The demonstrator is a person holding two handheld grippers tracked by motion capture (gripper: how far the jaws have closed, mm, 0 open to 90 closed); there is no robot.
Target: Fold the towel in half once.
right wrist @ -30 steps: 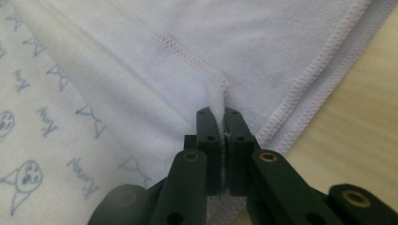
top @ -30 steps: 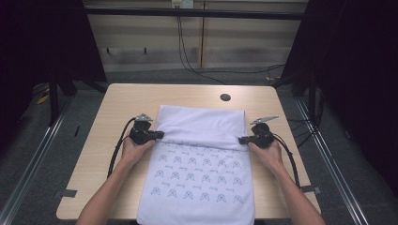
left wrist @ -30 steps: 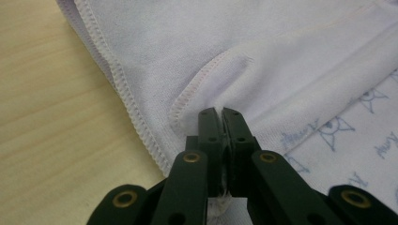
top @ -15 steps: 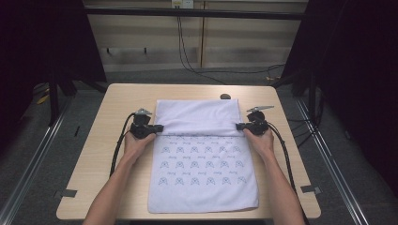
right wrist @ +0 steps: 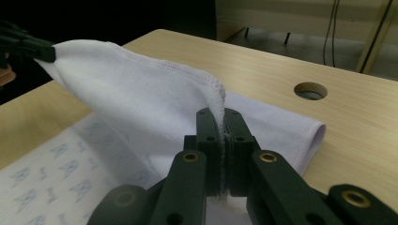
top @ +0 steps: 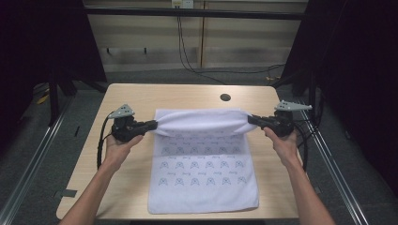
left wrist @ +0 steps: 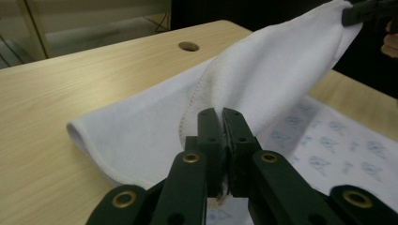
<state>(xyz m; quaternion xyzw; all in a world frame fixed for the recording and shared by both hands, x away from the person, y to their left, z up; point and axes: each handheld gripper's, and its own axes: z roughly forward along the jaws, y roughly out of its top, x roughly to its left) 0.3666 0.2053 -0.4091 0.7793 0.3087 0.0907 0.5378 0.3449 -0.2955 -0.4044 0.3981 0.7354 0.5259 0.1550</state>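
Stretching crosswise between both clenched claws, the towel (top: 202,159) hangs by its far corners, length running toward the person.

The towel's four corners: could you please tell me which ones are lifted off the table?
The two far corners: the towel is pinched there by the left hand-held gripper and right hand-held gripper. The near two lie flat.

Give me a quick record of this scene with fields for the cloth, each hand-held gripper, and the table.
cloth: white towel with a blue print, far edge lifted and stretched, near part flat on the table
left hand-held gripper: shut on the towel's left corner
right hand-held gripper: shut on the towel's right corner
table: light wood, with a round hole near its far edge
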